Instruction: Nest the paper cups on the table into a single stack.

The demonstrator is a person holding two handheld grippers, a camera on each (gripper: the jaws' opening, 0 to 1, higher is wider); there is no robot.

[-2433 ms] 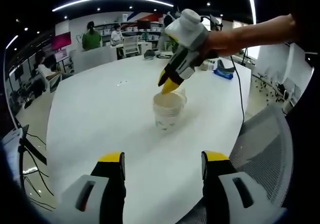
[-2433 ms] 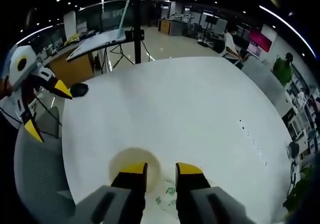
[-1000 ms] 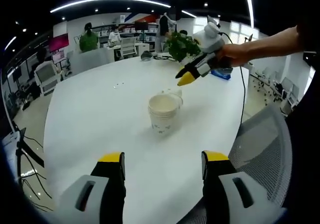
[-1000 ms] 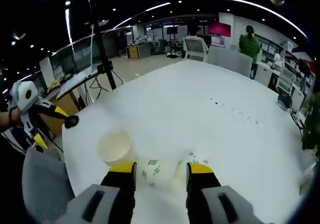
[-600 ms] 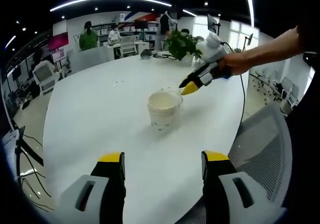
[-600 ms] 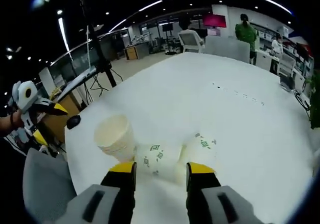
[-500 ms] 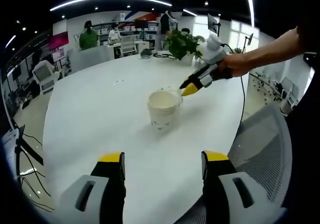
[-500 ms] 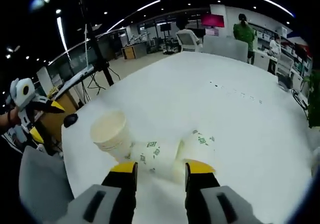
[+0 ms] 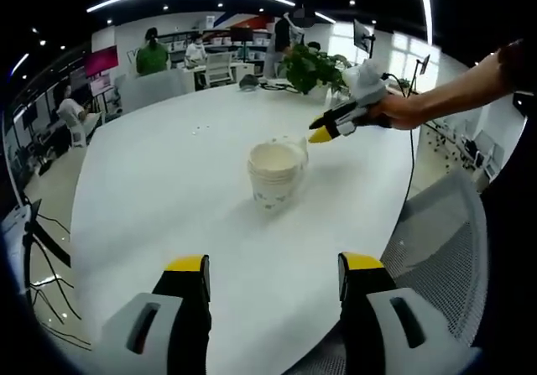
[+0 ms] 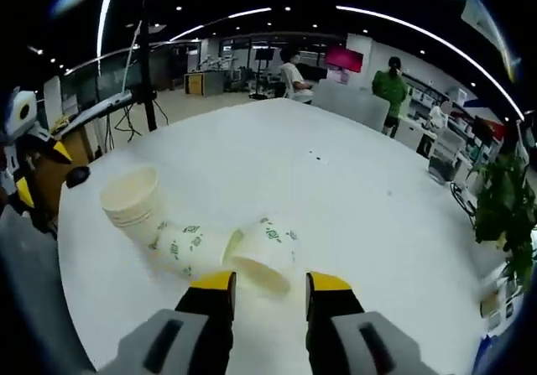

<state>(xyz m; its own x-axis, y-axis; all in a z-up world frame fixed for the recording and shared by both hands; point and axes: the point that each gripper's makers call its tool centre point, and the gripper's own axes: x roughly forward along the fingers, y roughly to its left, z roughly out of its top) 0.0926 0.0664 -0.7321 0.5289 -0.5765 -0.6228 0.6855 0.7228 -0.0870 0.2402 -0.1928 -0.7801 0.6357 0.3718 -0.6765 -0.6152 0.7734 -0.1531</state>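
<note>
I am pulling my right gripper (image 10: 267,284) away from the stack (image 10: 136,205), jaws apart and empty, now above the loose cup (image 10: 267,253); the left gripper (image 9: 270,268) is waiting open.

A stack of white paper cups (image 10: 132,203) is standing on the round white table (image 10: 352,199), beside a lone white paper cup (image 10: 267,252).

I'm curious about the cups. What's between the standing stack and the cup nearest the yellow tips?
In the right gripper view, another lying cup sits between the standing stack and the nearest cup.
</note>
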